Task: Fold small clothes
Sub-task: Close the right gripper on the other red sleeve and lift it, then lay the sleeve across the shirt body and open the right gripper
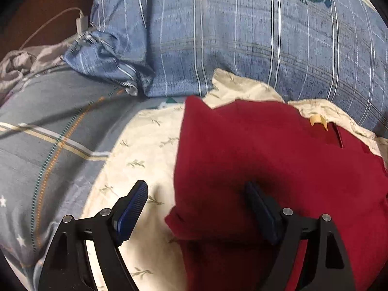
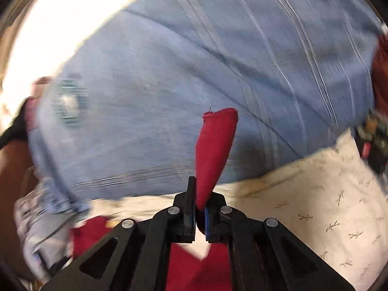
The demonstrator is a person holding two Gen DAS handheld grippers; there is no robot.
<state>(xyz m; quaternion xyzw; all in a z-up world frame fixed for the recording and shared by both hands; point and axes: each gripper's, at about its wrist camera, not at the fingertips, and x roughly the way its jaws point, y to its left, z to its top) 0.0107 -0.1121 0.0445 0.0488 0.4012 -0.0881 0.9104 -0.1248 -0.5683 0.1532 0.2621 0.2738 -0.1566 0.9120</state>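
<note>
The right hand-held gripper (image 2: 200, 218) is closed tight on a corner of the red garment (image 2: 215, 150); the pinched cloth is seen standing up past the jaws toward 12 o'clock, and more red cloth is seen below the jaws at 6 o'clock. The left hand-held gripper (image 1: 198, 208) is held wide open and nothing is gripped by it. One of its fingers is placed over the cream sheet (image 1: 145, 145) at 7 o'clock, the other over the red garment (image 1: 266, 157) at 5 o'clock, so the garment's left edge lies between them.

The garment is laid on the cream sheet on the bed, with the blue pillow (image 1: 242, 36) behind it at 12 o'clock. The folding is judged to be at an early stage: one corner is raised, but no finished fold is visible, and the garment must yet be folded over and smoothed.

The wide spread of the garment is shown only in the left view. The actual grip on the corner is shown only in the right view, which is much blurred.
</note>
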